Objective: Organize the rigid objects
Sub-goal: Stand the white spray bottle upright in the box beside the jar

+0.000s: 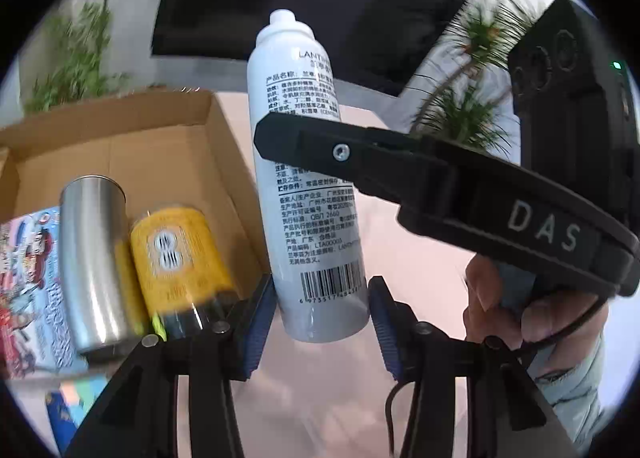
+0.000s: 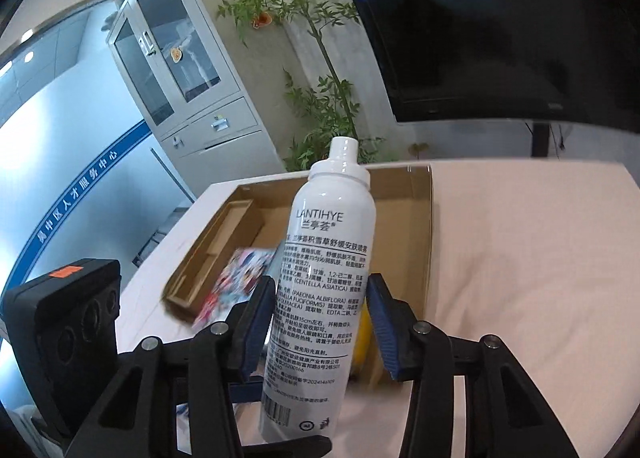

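A white spray bottle (image 1: 308,186) with black print stands upright between both grippers, beside the cardboard box (image 1: 168,138). My left gripper (image 1: 322,316) straddles its base, left pad touching, right pad a small gap off. My right gripper (image 2: 320,322) straddles its middle (image 2: 324,290) with blue pads close on both sides. My right gripper's finger crosses the bottle in the left wrist view (image 1: 360,162). In the box lie a silver can (image 1: 94,258), a yellow can (image 1: 180,262) and a colourful printed pack (image 1: 28,290).
The box sits on a pale pink tablecloth (image 2: 520,258). A blue-green item (image 1: 72,402) lies on the cloth in front of the box. Plants, a grey cabinet (image 2: 188,70) and a dark screen (image 2: 480,18) stand behind the table.
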The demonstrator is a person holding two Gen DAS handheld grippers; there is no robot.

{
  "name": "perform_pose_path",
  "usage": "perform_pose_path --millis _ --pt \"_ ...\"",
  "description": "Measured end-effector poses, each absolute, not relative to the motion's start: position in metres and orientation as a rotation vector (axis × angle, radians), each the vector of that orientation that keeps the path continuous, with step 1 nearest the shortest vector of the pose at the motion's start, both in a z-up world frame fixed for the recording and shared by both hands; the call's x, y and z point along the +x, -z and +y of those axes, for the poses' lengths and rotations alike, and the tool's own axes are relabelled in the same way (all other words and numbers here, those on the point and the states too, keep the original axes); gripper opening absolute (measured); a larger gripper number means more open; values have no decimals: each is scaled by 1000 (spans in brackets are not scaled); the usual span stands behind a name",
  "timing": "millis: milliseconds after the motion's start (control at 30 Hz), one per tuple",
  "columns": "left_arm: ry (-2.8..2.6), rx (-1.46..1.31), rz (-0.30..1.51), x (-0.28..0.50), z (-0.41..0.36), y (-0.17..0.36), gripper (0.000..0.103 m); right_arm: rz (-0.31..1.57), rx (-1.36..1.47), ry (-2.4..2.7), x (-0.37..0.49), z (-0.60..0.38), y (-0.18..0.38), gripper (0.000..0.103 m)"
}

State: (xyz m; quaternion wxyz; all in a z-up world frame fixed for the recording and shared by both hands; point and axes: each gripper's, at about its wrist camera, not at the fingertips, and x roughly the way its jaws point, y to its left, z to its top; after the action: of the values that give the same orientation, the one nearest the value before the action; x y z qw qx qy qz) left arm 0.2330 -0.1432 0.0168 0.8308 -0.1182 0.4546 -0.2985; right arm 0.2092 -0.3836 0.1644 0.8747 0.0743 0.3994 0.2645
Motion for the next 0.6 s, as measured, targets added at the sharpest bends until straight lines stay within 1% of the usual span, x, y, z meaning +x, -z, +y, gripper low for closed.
perform_pose_path --millis 100,233,367,600 --pt "592 -314 1053 267 -150 12 46 900 147 -567 254 -380 -139 44" --pt "525 -321 1137 284 -163 38 45 989 170 -583 290 -379 -91 44" --pt "504 -332 1152 288 -172 39 46 1008 216 -574 302 -381 -64 44" --pt "487 -364 1199 309 -186 39 48 1045 204 -503 310 -383 -41 45"
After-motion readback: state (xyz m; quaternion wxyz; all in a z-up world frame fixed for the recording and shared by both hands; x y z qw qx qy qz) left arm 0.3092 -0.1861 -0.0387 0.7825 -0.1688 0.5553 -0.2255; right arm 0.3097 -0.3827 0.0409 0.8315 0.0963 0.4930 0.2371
